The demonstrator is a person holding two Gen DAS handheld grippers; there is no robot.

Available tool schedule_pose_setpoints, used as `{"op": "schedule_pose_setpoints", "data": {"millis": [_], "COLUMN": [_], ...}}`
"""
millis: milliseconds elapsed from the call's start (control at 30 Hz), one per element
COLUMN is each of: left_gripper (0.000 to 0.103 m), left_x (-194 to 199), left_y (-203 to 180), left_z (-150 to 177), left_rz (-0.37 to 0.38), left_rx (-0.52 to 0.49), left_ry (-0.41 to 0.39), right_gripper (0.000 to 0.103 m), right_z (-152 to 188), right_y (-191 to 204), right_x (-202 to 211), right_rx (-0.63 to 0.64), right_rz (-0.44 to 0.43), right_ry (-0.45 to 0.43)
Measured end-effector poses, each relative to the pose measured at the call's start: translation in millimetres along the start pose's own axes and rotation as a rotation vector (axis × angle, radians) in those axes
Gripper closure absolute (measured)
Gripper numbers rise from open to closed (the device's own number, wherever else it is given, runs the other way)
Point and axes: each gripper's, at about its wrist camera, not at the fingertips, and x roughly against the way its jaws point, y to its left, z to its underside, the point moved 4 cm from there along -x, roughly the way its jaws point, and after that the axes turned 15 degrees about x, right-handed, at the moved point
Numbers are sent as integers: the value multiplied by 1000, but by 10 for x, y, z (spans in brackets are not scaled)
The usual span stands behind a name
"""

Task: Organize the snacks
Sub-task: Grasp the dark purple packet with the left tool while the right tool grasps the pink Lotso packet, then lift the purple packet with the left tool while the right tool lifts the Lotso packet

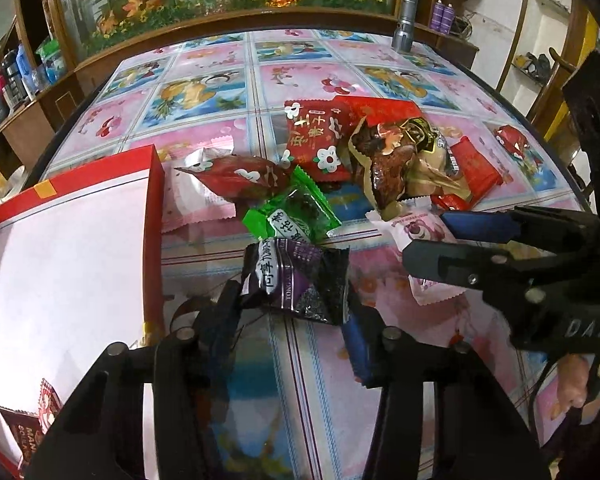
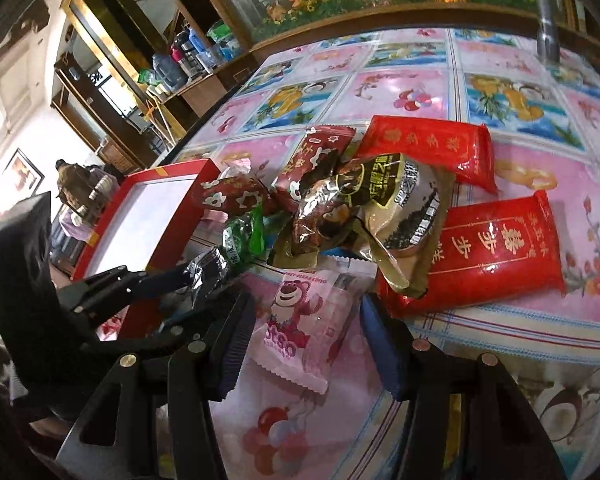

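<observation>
We have the left hand-held gripper [image 1: 292, 312] pinching the purple-black snack packet [image 1: 296, 280]: its two fingers press on the packet's near edges, and the packet sits just beside the red box [image 1: 156, 184], on the side facing the snack pile [image 1: 372, 152]. The box lies open with its white floor bare, save for a packet corner showing at its near end.

Our right hand-held gripper [image 2: 308, 344] stands spread, its fingers straddling the pink bear packet [image 2: 300, 328] without pressing on it, as far as we can tell. That packet lies flat on the surface [image 2: 500, 92], further from the red box than the purple-black one, at the near foot of the pile.

We judge these wrappers light, crinkly and slick, with soft air-filled bodies. A pinch across the puffed middle may slide or squash what is inside; the flat crimped seams at the ends should give a surer hold. The pink packet is thin and lies flush on the glossy cloth, so we would want one finger to get under an edge or catch its serrated end.

The green packet [image 1: 292, 216] touches the purple-black one on the pile side, so it may drag along when ours lifts.
</observation>
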Motion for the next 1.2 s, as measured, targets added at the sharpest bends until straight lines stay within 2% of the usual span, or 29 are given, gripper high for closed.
{"op": "schedule_pose_setpoints", "data": {"millis": [167,300,533,700,767,900,1033,1200], "left_gripper": [55,54,54,54,54,55,58,58], "left_x": [117,290,378,423,430,495,580,697], "left_y": [37,0,-34,14,25,40,51,88], "left_z": [40,96,166,200,210,216,203,143], "left_rz": [-4,49,110,86,86,68,-13,-77], "left_rx": [10,-5,-3,3,6,2,-36,-39], "left_ry": [-1,-5,27,-5,-8,-49,-113,-185], "right_gripper": [48,49,56,57,64,65,66,65], "right_z": [11,38,45,43,41,40,41,41], "right_y": [100,189,151,139,132,139,173,173], "right_x": [-12,-15,-4,2,8,23,25,22], "right_rx": [84,157,172,179,186,182,177,180], "right_rz": [73,127,138,143,147,133,111,113], "right_ry": [4,17,20,18,15,8,3,3]}}
